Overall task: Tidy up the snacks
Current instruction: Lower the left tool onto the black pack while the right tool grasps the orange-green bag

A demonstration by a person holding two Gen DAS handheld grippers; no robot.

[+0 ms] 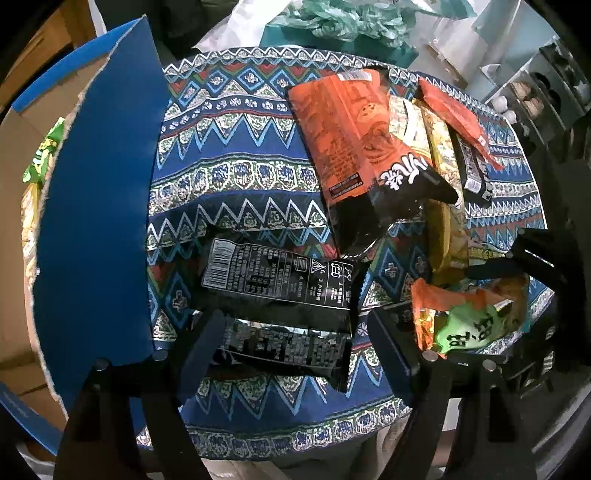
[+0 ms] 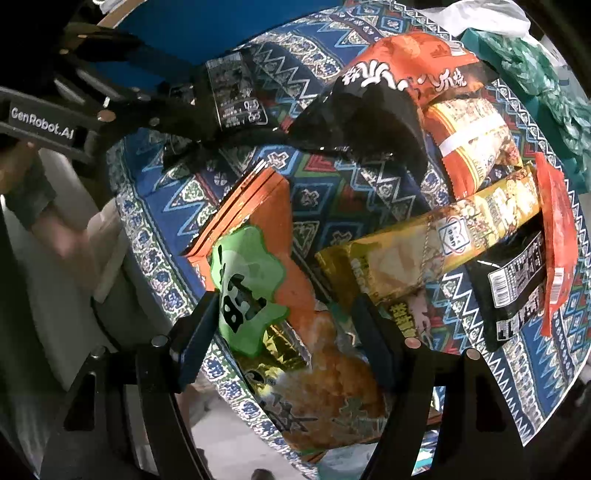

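My left gripper (image 1: 291, 332) is open, its jaws on either side of a black snack packet (image 1: 280, 295) lying label-up on the patterned tablecloth (image 1: 236, 184). My right gripper (image 2: 288, 332) is open around an orange packet with a green label (image 2: 258, 280) at the table's near edge; it also shows in the left wrist view (image 1: 469, 314). An orange-and-black bag (image 1: 365, 147), a yellow packet (image 2: 443, 236) and another black packet (image 2: 513, 284) lie in a pile beyond.
A blue cardboard box (image 1: 96, 206) with an open flap stands left of the table and holds a green packet (image 1: 42, 155). A green plastic bag (image 1: 343, 22) lies behind the table. The table's round edge (image 2: 155, 266) is close to my right gripper.
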